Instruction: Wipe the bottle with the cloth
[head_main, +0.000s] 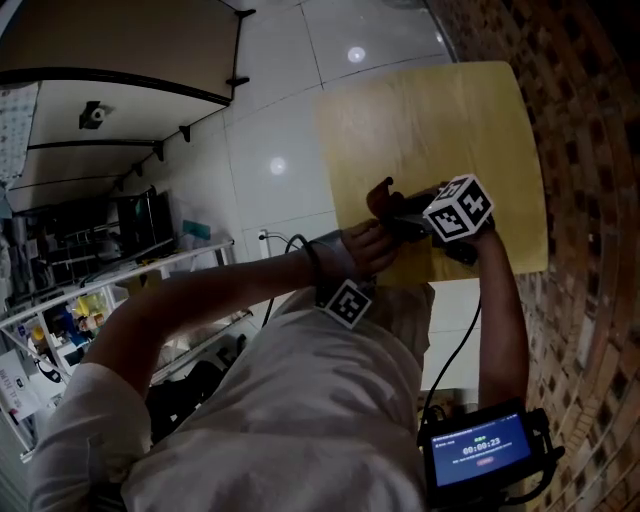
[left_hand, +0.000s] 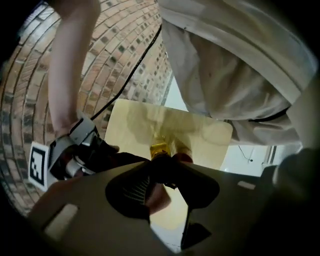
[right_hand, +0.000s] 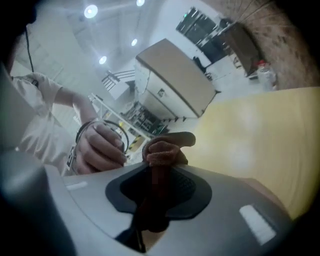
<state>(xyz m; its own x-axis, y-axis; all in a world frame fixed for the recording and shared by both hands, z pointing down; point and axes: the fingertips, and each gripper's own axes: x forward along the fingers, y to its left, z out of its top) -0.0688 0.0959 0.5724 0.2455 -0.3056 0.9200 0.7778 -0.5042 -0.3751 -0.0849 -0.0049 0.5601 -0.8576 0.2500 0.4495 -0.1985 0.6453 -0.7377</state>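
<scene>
1. The bottle (left_hand: 160, 149) is held in the air above the yellow tabletop (left_hand: 135, 120), close in front of the person's chest. Only its yellow upper part shows, rising just beyond the jaw tips in the left gripper view.
2. The left tool (left_hand: 160, 165) has its jaws pressed in on the bottle. The person's left hand (head_main: 368, 248) grips the handle.
3. The cloth (right_hand: 162, 150), reddish brown and bunched, is pinched in the right tool (right_hand: 160, 167). A folded wad sticks out past the jaw tips.
4. In the head view the cloth (head_main: 380, 195) sits just beside the left hand, with the right tool's marker cube (head_main: 458, 208) next to it. Whether cloth and bottle touch cannot be told.
5. Both tools are over the near edge of the tabletop (head_main: 430, 110).
6. A brick wall (head_main: 590, 150) runs along the right, with white tiled floor (head_main: 270, 130) to the left.
7. A lit screen (head_main: 480, 450) sits low by the person's right side.
</scene>
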